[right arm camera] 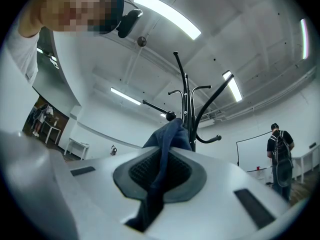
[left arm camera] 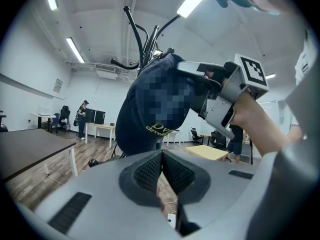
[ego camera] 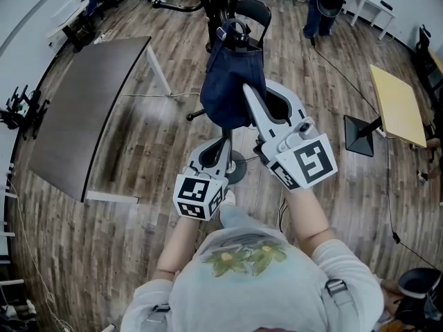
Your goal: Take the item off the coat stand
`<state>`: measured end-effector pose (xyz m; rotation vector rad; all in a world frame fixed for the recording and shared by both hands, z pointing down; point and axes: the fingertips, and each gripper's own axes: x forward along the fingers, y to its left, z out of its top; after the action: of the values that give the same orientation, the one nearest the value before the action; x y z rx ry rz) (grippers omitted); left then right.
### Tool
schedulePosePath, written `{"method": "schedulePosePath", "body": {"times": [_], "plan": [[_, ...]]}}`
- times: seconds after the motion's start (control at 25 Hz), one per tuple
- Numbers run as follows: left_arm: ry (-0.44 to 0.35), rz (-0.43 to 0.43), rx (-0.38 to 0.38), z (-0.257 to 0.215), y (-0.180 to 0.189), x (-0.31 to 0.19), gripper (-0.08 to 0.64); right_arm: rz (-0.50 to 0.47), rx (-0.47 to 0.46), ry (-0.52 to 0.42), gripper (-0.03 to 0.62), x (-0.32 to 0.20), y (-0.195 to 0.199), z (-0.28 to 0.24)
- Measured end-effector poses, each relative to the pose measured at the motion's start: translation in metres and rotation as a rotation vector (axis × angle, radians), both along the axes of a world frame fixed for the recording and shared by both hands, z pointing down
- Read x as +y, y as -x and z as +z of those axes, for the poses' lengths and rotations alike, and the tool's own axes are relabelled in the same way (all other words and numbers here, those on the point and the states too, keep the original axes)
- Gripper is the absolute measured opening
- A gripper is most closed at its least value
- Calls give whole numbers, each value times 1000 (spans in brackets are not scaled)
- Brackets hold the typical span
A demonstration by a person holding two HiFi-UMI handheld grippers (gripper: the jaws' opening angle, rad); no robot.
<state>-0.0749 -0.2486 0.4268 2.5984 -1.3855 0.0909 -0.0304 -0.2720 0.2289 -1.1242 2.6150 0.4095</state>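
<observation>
The right claw (right arm camera: 161, 156) grips the bag (ego camera: 232, 81) hanging on the stand (right arm camera: 187, 99), the left claw (left arm camera: 161, 166) sits shut and empty, and next the bag likely needs lifting clear.

The person wears a pale shirt (ego camera: 257, 277) with a green-yellow print. The left tool (left arm camera: 161, 159) and right tool (right arm camera: 162, 159) are grey, with black-and-white marker cubes.
</observation>
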Motion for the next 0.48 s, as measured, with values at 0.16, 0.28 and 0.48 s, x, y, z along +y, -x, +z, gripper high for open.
{"method": "schedulePosePath", "body": {"times": [0.16, 0.28, 0.48], "plan": [[5, -2, 0, 2, 0, 2, 14, -2, -5, -8, 20, 4, -1, -3], [7, -4, 0, 2, 1, 5, 14, -6, -7, -14, 20, 8, -1, -5], [7, -9, 0, 3, 2, 6, 14, -14, -12, -32, 20, 15, -1, -11]]}}
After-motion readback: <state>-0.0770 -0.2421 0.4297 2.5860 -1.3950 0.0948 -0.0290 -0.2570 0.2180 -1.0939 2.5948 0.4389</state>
